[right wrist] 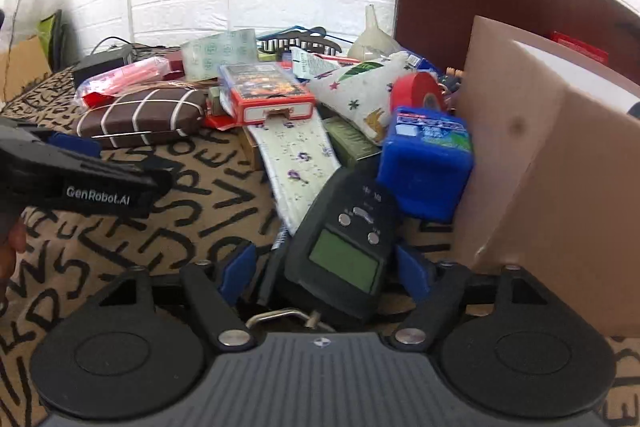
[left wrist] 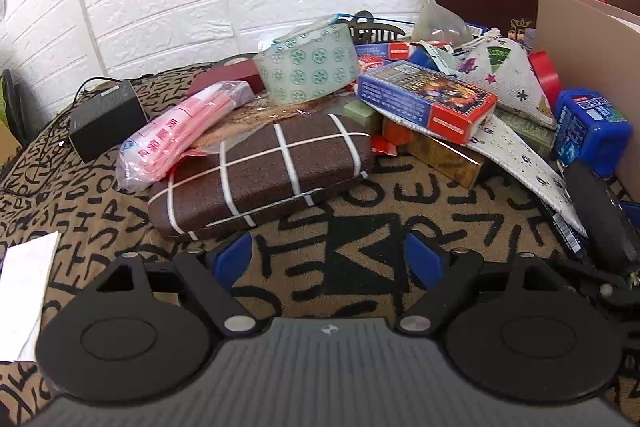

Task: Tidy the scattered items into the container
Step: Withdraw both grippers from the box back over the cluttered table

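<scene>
While both grippers stand over a cloth printed with black letters point(left wrist: 360, 211), the clutter lies as follows.

Right gripper point(right wrist: 326, 269): jaws spread, blue pads either side of a black handheld scale point(right wrist: 340, 247) with a green display and a metal hook at its near end. The pads do not appear to press on it, and a gap shows at each side. The scale lies flat on the cloth, its far end against a blue tub point(right wrist: 426, 163), which stands just beside the wall of a brown cardboard box point(right wrist: 560, 195).

Left gripper point(left wrist: 328, 259): jaws wide apart, nothing between them, only bare cloth. Just beyond its left fingertip lies a brown case with white grid lines point(left wrist: 260, 171).

Heap behind, seen from the left wrist:
- pink-printed plastic packet point(left wrist: 180, 131), resting partly on the brown case;
- roll of green-patterned tape point(left wrist: 308, 67), behind the case;
- blue and red carton point(left wrist: 424, 99), tilted atop smaller boxes;
- white fabric pouch with coloured shapes point(left wrist: 516, 75), near the cardboard box;
- red tape roll point(left wrist: 546, 75), beside the pouch;
- black power adapter point(left wrist: 106, 119), far left, apart from the heap.
</scene>
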Demonstrator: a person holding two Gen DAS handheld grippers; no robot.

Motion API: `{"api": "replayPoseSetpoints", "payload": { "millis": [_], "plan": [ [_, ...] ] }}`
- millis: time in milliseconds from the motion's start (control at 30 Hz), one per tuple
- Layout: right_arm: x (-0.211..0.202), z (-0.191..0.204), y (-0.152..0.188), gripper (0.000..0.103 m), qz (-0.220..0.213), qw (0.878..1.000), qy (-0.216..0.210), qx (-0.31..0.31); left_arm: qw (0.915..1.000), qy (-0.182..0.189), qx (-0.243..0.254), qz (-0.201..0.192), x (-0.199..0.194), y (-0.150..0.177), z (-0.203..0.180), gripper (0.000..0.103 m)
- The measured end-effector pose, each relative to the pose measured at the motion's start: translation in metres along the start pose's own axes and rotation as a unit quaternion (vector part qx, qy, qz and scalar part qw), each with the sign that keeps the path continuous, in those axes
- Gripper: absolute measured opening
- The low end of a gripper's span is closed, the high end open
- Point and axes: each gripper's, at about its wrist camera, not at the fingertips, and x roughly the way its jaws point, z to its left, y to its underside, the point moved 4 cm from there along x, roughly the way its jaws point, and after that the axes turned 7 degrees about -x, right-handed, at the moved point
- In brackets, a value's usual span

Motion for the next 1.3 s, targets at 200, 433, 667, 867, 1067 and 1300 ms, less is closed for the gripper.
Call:
{"api": "replayPoseSetpoints", "payload": {
  "millis": [200, 433, 667, 867, 1067, 1300],
  "plan": [
    [-0.023, 0.038, -0.01, 0.072, -0.038, 0.991, -0.116, -0.058, 0.9998, -0.012, -0.014, 0.001, 0.002, 0.002, 0.018, 0.086],
    [-0.029, 0.038, -0.02, 0.071, -0.042, 0.991, -0.116, -0.058, 0.9996, -0.02, -0.018, 0.0, 0.0, 0.001, 0.028, 0.085],
    [-0.032, 0.073, -0.014, 0.069, -0.054, 0.97, -0.169, -0.165, 0.9991, -0.037, -0.021, -0.002, -0.002, 0.003, 0.043, 0.083],
    [-0.042, 0.088, -0.011, 0.06, -0.057, 0.96, -0.179, -0.208, 0.9981, -0.046, -0.04, 0.003, 0.003, 0.002, 0.056, 0.084],
    [-0.049, 0.075, -0.001, 0.06, -0.05, 0.967, -0.164, -0.188, 0.9984, -0.048, -0.031, -0.001, 0.001, 0.005, 0.05, 0.084],
    [-0.042, 0.054, 0.0, 0.061, -0.049, 0.979, -0.123, -0.152, 0.9985, -0.046, -0.028, 0.0, 0.0, 0.005, 0.049, 0.084]
  ]
}}
